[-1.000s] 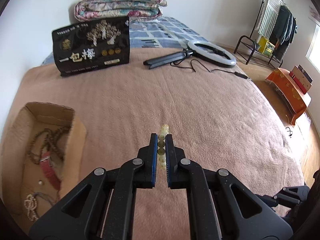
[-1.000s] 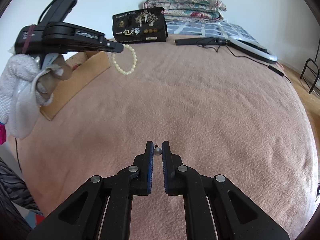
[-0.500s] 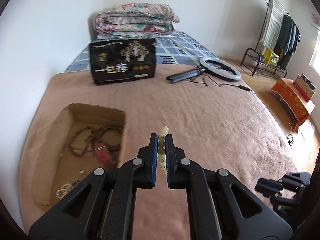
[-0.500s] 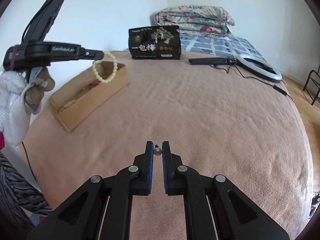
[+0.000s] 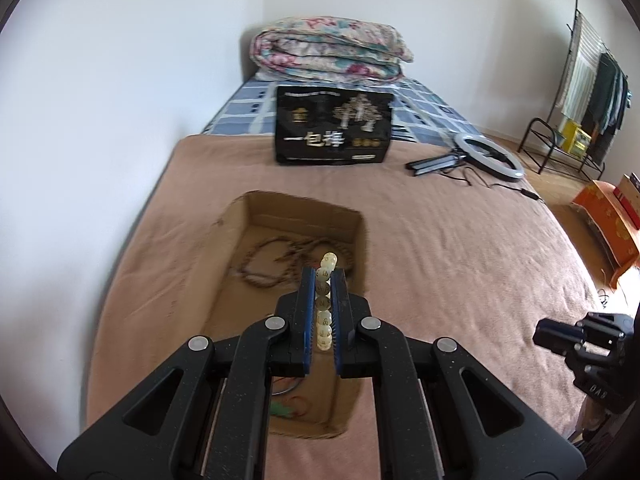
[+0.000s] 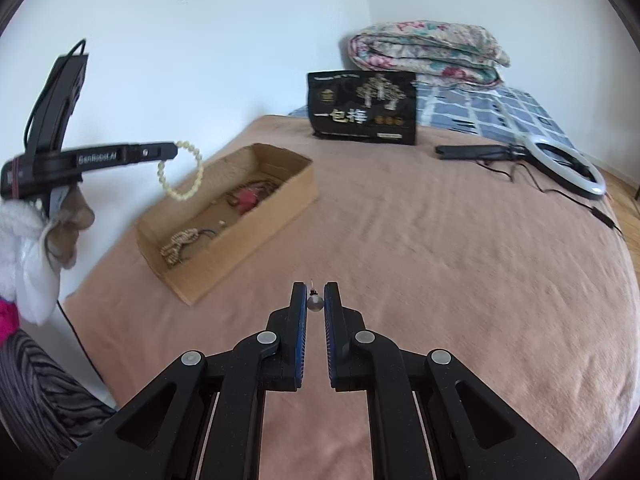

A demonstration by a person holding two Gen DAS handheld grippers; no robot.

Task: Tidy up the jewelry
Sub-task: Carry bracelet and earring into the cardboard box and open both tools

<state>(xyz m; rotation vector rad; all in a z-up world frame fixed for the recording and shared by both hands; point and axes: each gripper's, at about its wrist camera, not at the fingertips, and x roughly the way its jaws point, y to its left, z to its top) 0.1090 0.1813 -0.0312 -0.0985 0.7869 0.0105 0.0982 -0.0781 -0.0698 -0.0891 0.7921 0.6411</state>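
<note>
My left gripper (image 5: 322,276) is shut on a pale yellow bead bracelet (image 5: 325,300) and holds it in the air above the open cardboard box (image 5: 352,216). In the right wrist view the bracelet (image 6: 182,176) hangs from the left gripper (image 6: 170,151) over the box's (image 6: 248,236) left side. The box holds brown bead strands (image 5: 276,256), a red piece (image 6: 246,197) and a pale knotted piece (image 6: 178,242). My right gripper (image 6: 315,292) is shut on a small grey bead earring (image 6: 315,303), low over the brown blanket, to the right of the box.
The brown blanket (image 5: 460,248) covers the bed. A black printed bag (image 5: 334,130) stands at the back, with a folded floral quilt (image 5: 330,50) behind it. A ring light with cable (image 5: 490,154) lies at the back right. A clothes rack (image 5: 588,92) stands off the bed.
My left gripper has carried the bracelet leftward until it is over the box. My right gripper, still holding the earring, has turned left, bringing the box nearer in its view.
</note>
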